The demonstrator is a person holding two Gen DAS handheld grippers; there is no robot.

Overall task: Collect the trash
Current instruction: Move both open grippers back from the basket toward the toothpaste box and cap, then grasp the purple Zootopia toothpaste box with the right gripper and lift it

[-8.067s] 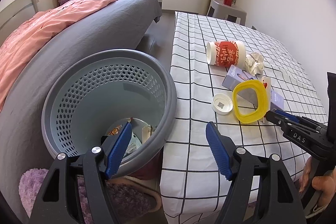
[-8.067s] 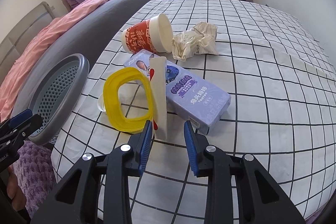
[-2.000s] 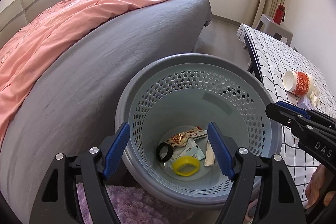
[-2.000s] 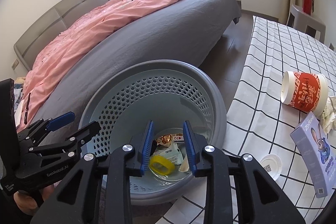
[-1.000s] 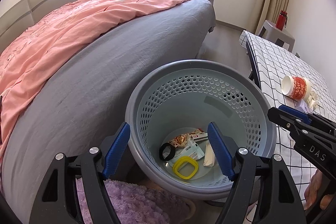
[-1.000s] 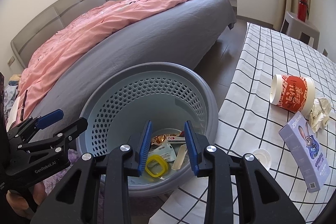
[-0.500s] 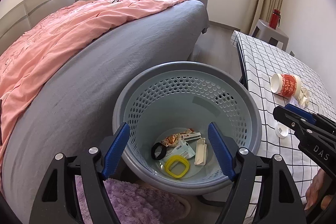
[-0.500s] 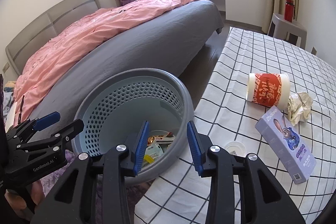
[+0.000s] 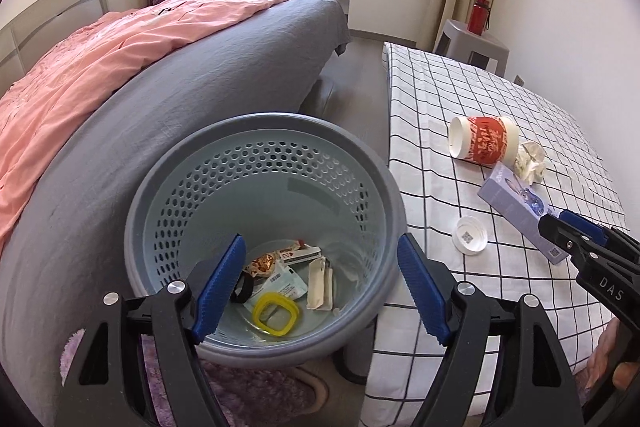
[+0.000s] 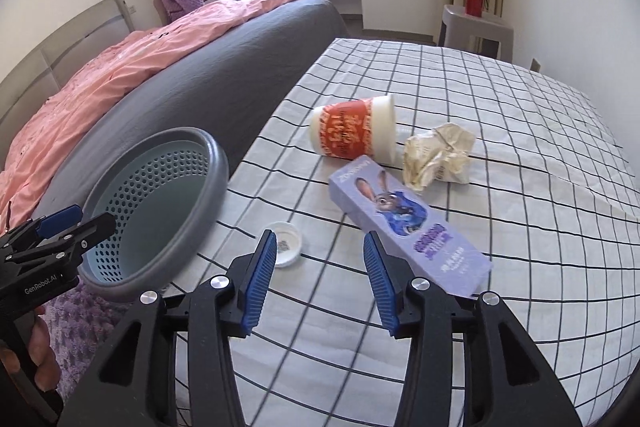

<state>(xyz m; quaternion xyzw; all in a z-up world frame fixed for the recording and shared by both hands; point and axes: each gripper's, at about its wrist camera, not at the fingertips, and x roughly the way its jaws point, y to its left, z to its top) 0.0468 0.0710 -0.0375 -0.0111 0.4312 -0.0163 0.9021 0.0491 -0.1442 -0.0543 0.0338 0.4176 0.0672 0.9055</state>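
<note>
Items outstanding, all lying on the checked tablecloth [image 10: 520,211]: one purple carton [image 10: 404,219], flat on its broad face, printed with a cartoon rabbit and the word "ZOOTOPIA" at its far end, the remaining print too small to be read; judged light, stiff-walled and crushable, best taken across its narrow width near the middle. One paper cup [image 10: 352,135], on its side just beyond the carton, red band with white script not legible; judged very light, apt to roll, best pinched at the rim. One crumpled paper wad [image 10: 436,155], beside the cup; soft, compressible, graspable anywhere. One white round lid [image 10: 284,243], small and flat, bearing a QR-type mark; judged awkward to lift, an edge pinch advised. Receptacle: perforated grey waste basket [image 9: 264,207], standing beside the table, holding a yellow ring [image 9: 276,319], wrappers and a flat stick. Right gripper [image 10: 320,267]: spread, empty, above the cloth between lid and carton, marked "DAS". Left gripper [image 9: 320,291]: spread, empty, over the basket, marked "GenRobot.AI".
</note>
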